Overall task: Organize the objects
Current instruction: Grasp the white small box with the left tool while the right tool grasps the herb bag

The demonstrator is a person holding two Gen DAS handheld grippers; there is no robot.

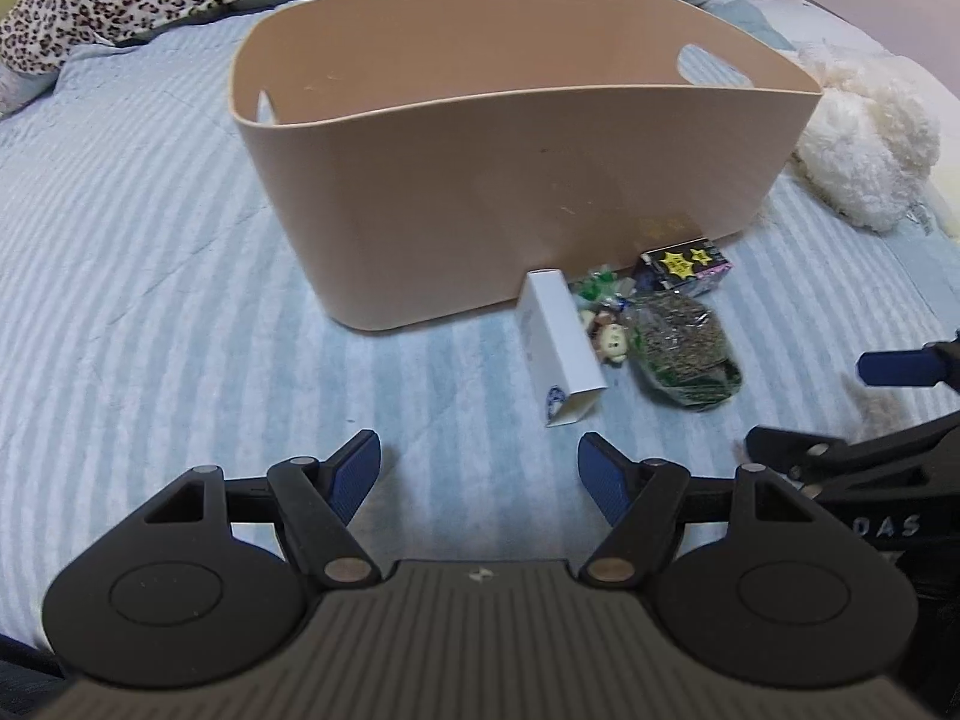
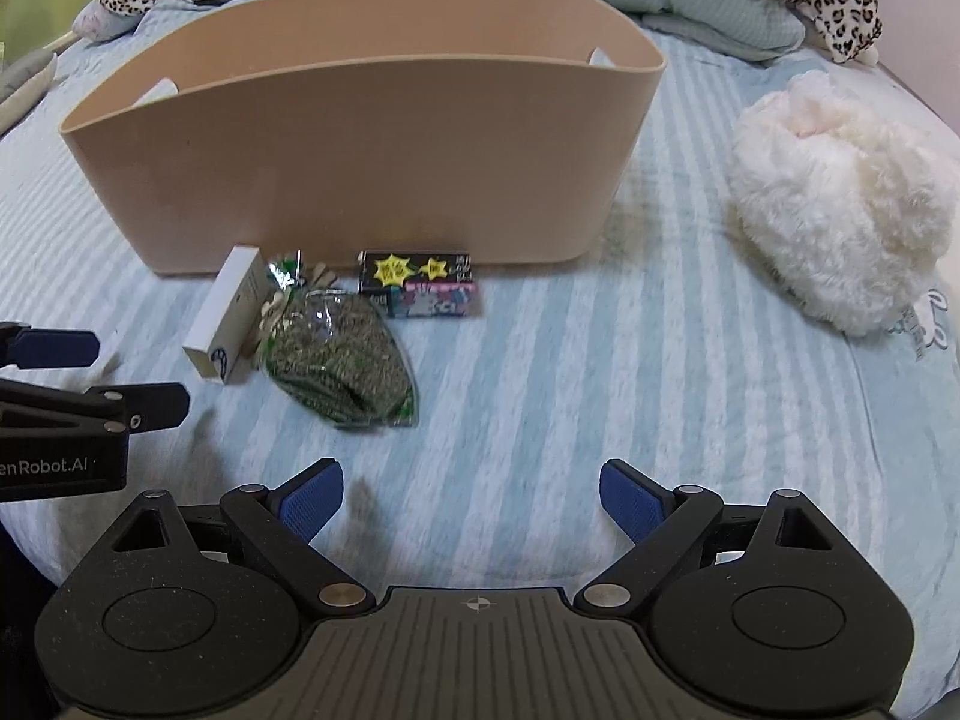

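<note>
Small things, a white box [image 2: 225, 318], a green bag [image 2: 342, 360] and a black box [image 2: 420, 291], lie beside the tan basket [image 2: 360, 180] on the bed [image 2: 600, 390]. Both grippers' fingers [image 1: 354, 474] [image 2: 630, 507] are wide open, holding nothing.

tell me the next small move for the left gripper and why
Probably ease the left gripper forward to straddle the white box. Its jaws are open and empty, the box lies just ahead on the bedspread and is the nearest item of the pile, while the beige bin behind shows nothing inside from here.

Both wrist cams low, near, fwd; shared: bin [image 1: 480, 192], bedspread [image 2: 570, 390].
</note>
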